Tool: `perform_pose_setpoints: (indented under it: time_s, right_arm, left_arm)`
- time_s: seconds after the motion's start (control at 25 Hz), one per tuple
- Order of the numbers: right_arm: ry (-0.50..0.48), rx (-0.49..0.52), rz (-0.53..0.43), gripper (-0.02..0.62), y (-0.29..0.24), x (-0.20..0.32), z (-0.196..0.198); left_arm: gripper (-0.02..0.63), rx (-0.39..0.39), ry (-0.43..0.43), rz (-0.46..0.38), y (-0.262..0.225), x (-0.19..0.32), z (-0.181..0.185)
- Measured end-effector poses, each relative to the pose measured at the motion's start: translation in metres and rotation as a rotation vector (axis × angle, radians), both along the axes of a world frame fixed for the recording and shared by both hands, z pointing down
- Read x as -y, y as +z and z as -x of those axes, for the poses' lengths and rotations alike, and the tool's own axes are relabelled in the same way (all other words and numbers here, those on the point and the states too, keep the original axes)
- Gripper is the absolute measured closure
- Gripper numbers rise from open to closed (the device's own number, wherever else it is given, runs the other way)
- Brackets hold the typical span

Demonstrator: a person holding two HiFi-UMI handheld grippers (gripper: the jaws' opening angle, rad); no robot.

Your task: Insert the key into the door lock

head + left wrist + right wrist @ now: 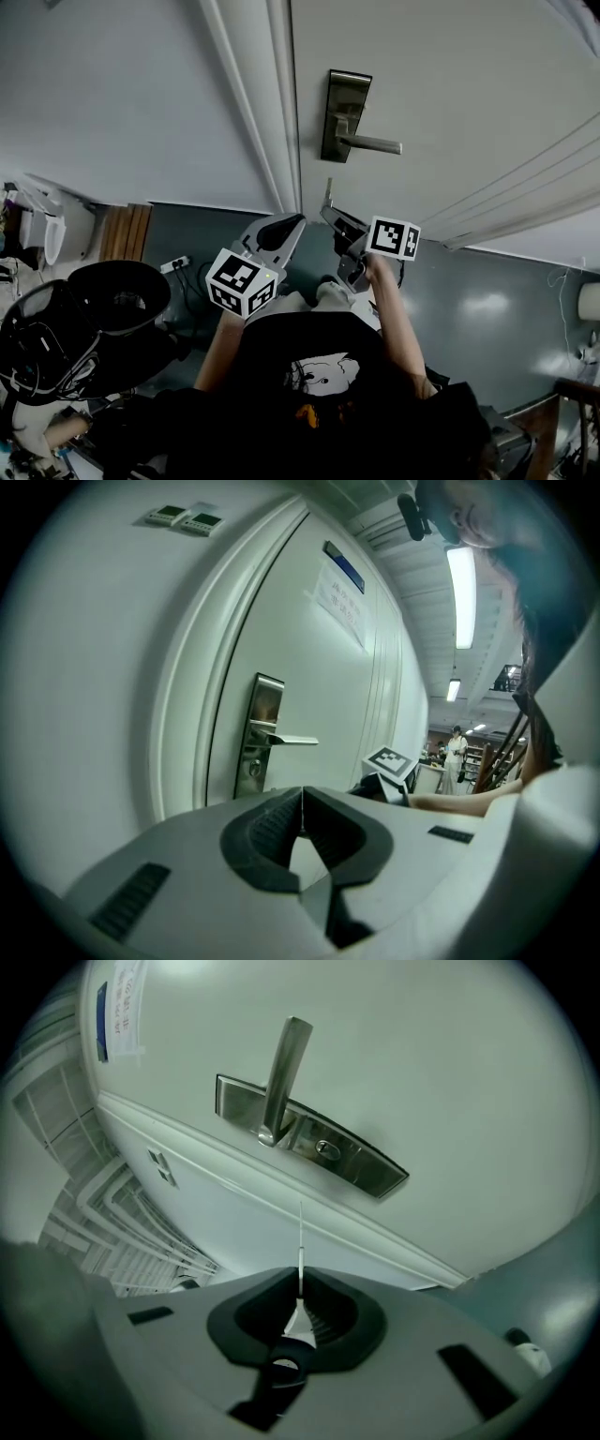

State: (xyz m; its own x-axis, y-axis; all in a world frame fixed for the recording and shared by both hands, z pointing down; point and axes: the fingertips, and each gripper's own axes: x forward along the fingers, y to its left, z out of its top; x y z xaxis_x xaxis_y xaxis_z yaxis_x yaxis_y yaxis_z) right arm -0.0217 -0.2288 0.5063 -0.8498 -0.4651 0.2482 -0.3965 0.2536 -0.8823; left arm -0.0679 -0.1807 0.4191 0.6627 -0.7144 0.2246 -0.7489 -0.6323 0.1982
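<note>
The white door (450,84) carries a steel lock plate (345,114) with a lever handle (372,144). My right gripper (330,214) is shut on a thin metal key (328,193), whose blade points up at the door just below the plate. In the right gripper view the key (301,1241) stands edge-on between the shut jaws of the right gripper (300,1279), short of the keyhole (325,1148) in the lock plate (314,1138). My left gripper (292,222) hangs beside it, lower left. Its jaws (302,794) are shut on nothing, facing the lock plate (261,733).
The door frame (253,103) runs left of the lock. A black office chair (112,309) stands at the lower left, with a power strip (173,264) on the grey floor. A paper notice (339,597) hangs on the door. A person (457,752) stands far off.
</note>
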Motion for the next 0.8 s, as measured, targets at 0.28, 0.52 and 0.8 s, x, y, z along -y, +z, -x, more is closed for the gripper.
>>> perform_pose_setpoints:
  time_s: [0.28,0.52,0.8]
  right_arm:
    - [0.031,0.014,0.002,0.575,0.006,0.023,0.003]
    - [0.056,0.091,0.024,0.575,-0.001,0.043,-0.001]
    - [0.086,0.229,0.073,0.575,-0.007,0.072,-0.008]
  left_arm:
    - [0.597,-0.001,0.065,-0.044,-0.005,0.001,0.000]
    - [0.597,0.014,0.108,-0.059,-0.002,-0.003,-0.001]
    - [0.597,0.017,0.132,-0.064,0.001,-0.003,-0.002]
